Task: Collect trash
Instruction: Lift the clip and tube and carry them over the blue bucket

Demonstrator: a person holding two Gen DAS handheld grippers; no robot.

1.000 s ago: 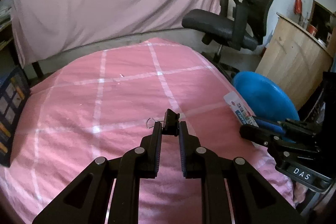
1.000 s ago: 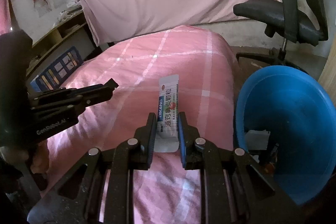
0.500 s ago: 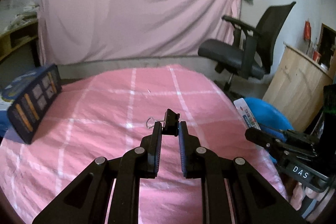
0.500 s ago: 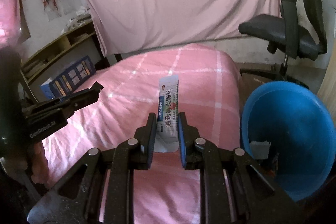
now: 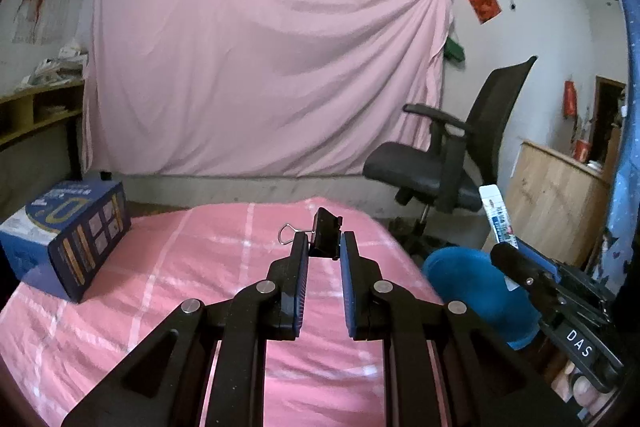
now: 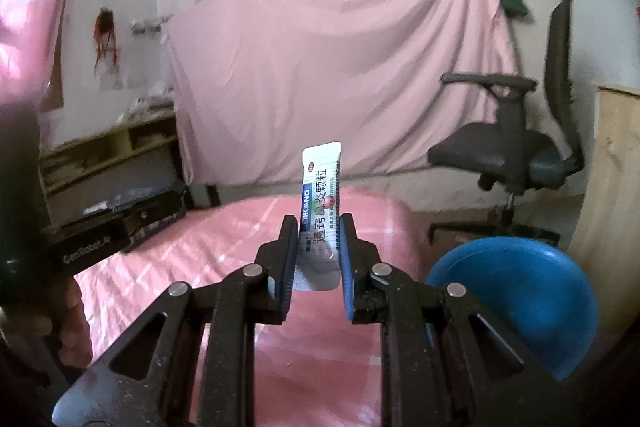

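My left gripper [image 5: 324, 241] is shut on a black binder clip [image 5: 326, 233] with a wire handle and holds it in the air above the pink checked bed [image 5: 200, 267]. My right gripper [image 6: 319, 227] is shut on a white medicine sachet [image 6: 322, 195] with blue print, held upright. The sachet also shows in the left wrist view [image 5: 498, 215], with the right gripper [image 5: 520, 259] above the blue bowl [image 5: 472, 287]. The blue bowl [image 6: 516, 291] sits low at the bed's right side.
A blue box [image 5: 68, 227] lies on the bed's left part. A black office chair [image 5: 452, 163] stands to the right, next to a wooden cabinet [image 5: 560, 195]. A pink sheet [image 5: 260, 75] hangs on the far wall. Wooden shelves [image 6: 108, 155] stand at the left.
Both grippers have risen and tilted up with their loads, so the views now show the wall and less of the bed. The holds have not changed.
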